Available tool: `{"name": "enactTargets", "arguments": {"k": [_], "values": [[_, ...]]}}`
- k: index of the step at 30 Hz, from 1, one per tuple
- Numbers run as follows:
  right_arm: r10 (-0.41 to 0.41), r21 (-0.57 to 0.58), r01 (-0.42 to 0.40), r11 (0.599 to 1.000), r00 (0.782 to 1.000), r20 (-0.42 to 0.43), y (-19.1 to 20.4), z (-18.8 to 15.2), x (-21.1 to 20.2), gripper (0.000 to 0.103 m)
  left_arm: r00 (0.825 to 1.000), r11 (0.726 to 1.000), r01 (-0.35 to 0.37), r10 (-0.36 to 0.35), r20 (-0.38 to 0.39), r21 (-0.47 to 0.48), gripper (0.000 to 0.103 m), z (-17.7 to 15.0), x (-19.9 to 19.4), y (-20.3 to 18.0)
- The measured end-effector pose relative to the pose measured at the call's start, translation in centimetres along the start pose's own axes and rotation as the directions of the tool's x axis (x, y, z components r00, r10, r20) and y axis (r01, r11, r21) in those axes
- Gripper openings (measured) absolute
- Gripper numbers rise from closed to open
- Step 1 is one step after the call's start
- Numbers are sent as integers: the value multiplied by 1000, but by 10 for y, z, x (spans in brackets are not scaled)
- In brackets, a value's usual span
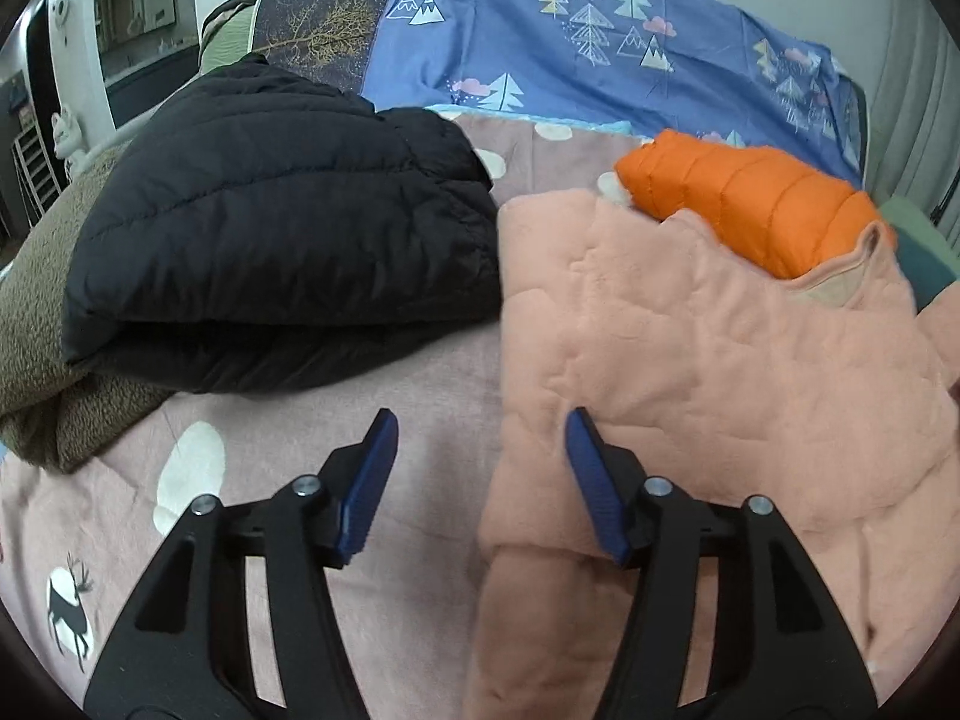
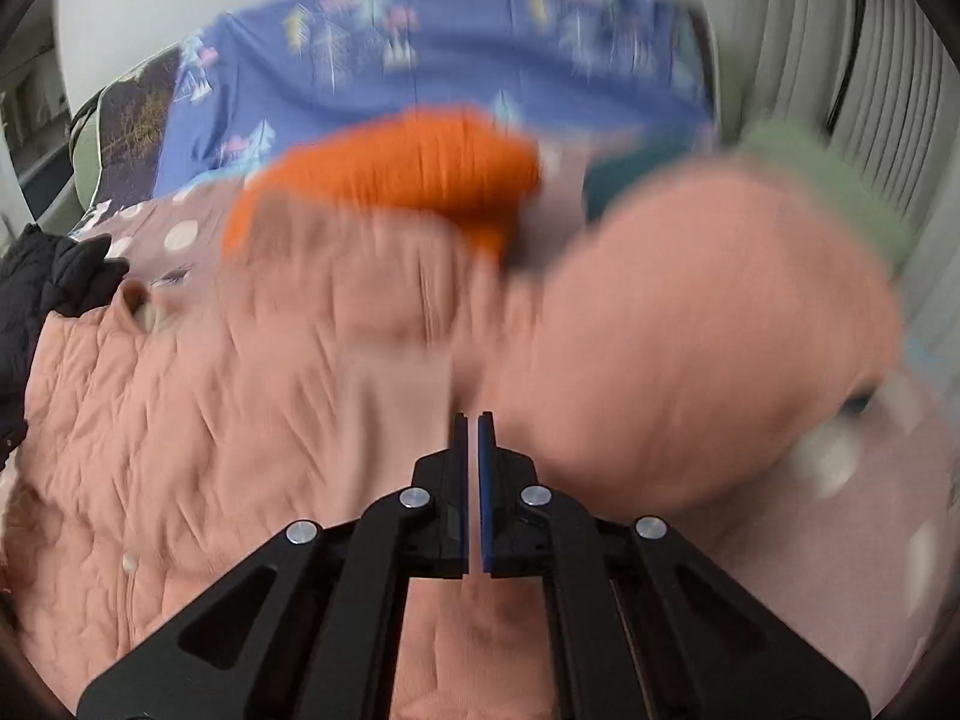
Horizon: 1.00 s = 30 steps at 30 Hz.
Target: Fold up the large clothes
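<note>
A large pink quilted fleece garment [image 1: 720, 372] lies spread on the bed's pink blanket [image 1: 372, 414]. My left gripper [image 1: 480, 438] is open and empty, hovering over the garment's left edge. In the right wrist view the same garment [image 2: 180, 420] fills the frame, blurred by motion. My right gripper [image 2: 474, 420] has its jaws nearly together at a raised, bulging fold of the pink garment [image 2: 690, 330]; the fabric seems pinched between the tips.
A folded black puffer jacket [image 1: 282, 258] lies to the left on a brown fleece [image 1: 36, 324]. A folded orange puffer [image 1: 750, 198] sits behind the pink garment. A blue tree-print sheet [image 1: 570, 48] covers the headboard side. Curtains [image 2: 840, 60] hang at right.
</note>
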State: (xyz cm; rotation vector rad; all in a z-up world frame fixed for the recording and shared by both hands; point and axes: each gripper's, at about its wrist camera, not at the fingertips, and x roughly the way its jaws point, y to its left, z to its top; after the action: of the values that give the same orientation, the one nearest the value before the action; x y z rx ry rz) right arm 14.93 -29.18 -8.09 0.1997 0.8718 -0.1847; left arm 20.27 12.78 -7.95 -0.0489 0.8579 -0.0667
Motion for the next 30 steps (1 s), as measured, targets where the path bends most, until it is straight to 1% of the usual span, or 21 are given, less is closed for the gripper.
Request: {"name": "enactTargets", "arguments": {"k": [2,4,5,7,8,9,10,11,12,13,15,17,19,21,23,24,25,27,28,29,30], "values": [[60,59,-62,996,998,37,-7,-3,-10,2,998,998,55,-54,25,-6,49,4,-19,-5],[111,30,-115,993,987,116,3,0,-31,2,994,995,97,-97,57,12,41,13,-33,-21],[144,4,-146,989,980,135,11,1,-37,2,990,992,120,-122,69,30,41,17,-39,-30],[223,-72,-216,974,967,125,33,2,-43,3,983,985,157,-163,84,72,42,19,-46,-52],[220,-100,-210,973,971,94,41,0,-40,4,983,983,157,-164,78,89,43,18,-41,-63],[186,-114,-178,977,981,63,46,-6,-33,6,985,983,152,-159,64,106,44,16,-32,-74],[107,-129,-108,986,994,-13,52,-13,-10,10,990,983,131,-137,38,126,44,11,-17,-84],[71,-131,-81,988,995,-74,52,-24,9,10,996,985,87,-89,3,150,44,3,4,-92],[66,-117,-78,990,993,-101,47,-33,26,10,999,982,45,-41,-26,181,47,-9,26,-98],[99,-92,-104,990,994,-51,40,-39,25,9,999,977,32,-33,1,210,47,-18,35,-103],[134,-81,-136,987,991,-30,32,-42,13,9,999,973,8,-19,42,231,48,-18,28,-108],[193,-52,-194,980,981,-36,20,-36,-4,9,999,972,1,-12,47,236,50,-15,27,-111],[296,49,-299,953,953,61,-18,-26,-36,15,999,973,4,-15,46,231,50,-14,28,-111],[294,147,-321,935,939,179,-67,-14,-63,23,999,972,-5,-7,50,237,50,-12,28,-111],[216,283,-298,912,933,287,-130,-10,-86,34,998,969,-19,5,57,247,50,-11,28,-114],[165,353,-273,895,937,307,-160,-8,-94,35,998,968,-21,7,58,249,50,-14,29,-114],[111,457,-254,852,942,316,-204,-7,-95,35,998,968,-23,8,60,249,50,-16,29,-114],[91,611,-274,742,945,313,-266,-13,-92,35,998,968,-22,7,60,248,50,-20,31,-114],[95,685,-295,666,944,315,-296,-19,-88,40,998,969,-20,6,60,247,50,-19,31,-114],[99,745,-316,588,942,322,-325,-25,-83,51,998,969,-21,6,60,248,50,-19,31,-114],[93,783,-327,529,940,329,-348,-31,-78,57,998,968,-22,7,60,248,50,-19,31,-114]]}}
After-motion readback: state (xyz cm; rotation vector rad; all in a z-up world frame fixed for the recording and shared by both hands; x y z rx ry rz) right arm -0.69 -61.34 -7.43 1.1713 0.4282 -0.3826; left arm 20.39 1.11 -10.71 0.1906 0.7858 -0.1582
